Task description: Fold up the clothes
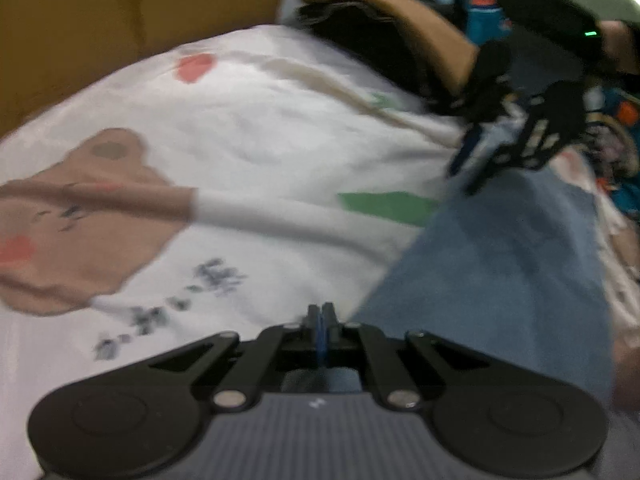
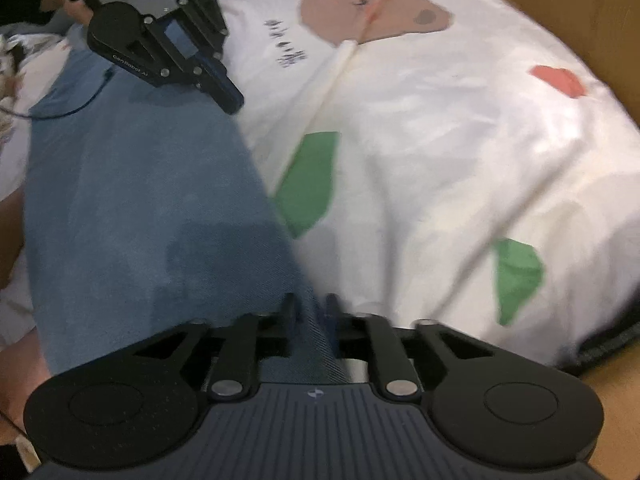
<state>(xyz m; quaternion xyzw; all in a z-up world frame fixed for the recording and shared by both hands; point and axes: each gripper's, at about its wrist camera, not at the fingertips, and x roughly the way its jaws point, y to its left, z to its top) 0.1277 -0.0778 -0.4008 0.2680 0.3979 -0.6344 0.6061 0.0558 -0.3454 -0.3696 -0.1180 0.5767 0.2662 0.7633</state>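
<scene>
A blue denim garment (image 1: 500,280) (image 2: 140,200) lies flat on a white bed cover (image 1: 260,120) (image 2: 440,120) printed with a bear. My left gripper (image 1: 322,314) (image 2: 231,100) is shut, its tips at the garment's edge; the blur hides whether any cloth is pinched. My right gripper (image 2: 311,306) (image 1: 464,180) stands at the same long edge further along. Its jaws are slightly apart, with a fold of denim lying between them and not squeezed.
A brown garment (image 1: 400,8) on dark clothes is piled at the far side of the bed, with colourful clutter beside it. A brown board (image 1: 120,8) (image 2: 580,20) borders the bed. A hand (image 2: 68,4) holds the left gripper.
</scene>
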